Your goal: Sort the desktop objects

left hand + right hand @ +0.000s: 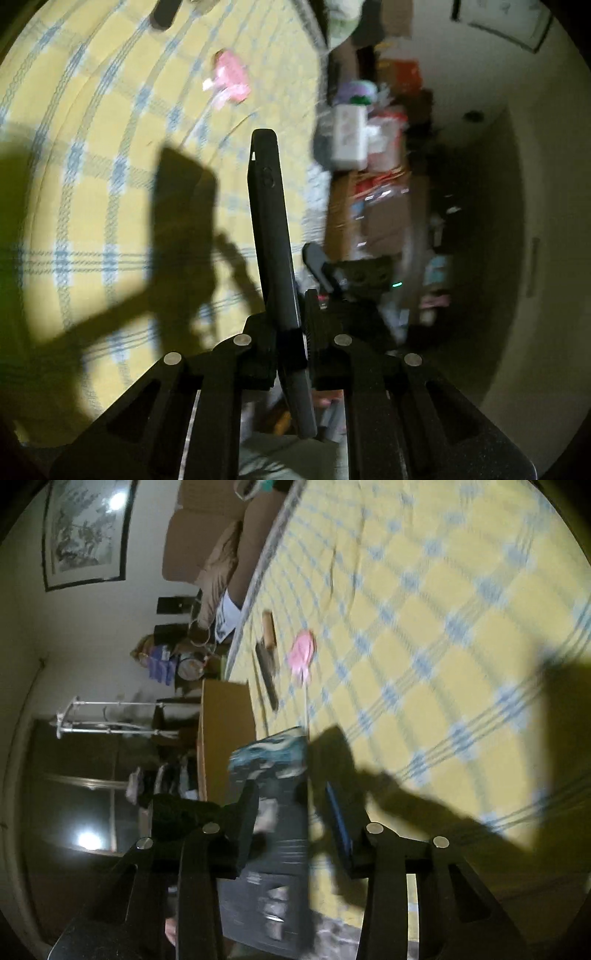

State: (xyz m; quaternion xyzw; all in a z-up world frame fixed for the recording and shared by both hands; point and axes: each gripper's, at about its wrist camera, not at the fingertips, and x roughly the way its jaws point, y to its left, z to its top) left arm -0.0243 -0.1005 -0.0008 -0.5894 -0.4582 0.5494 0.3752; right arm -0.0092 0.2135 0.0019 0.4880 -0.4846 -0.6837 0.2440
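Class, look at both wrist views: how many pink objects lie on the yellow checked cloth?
1. A small pink plastic object lies on the yellow checked tablecloth, far from the claws; the right wrist view shows the same one. Others may be hidden beyond the blurred frames.

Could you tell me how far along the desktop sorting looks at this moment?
Nothing visibly sorted yet. In hand: the left gripper is shut on a flat black phone-like slab; a dark box with teal printing sits between the right gripper jaws. Left: a pink flat object and a dark bar on the yellow checked cloth.
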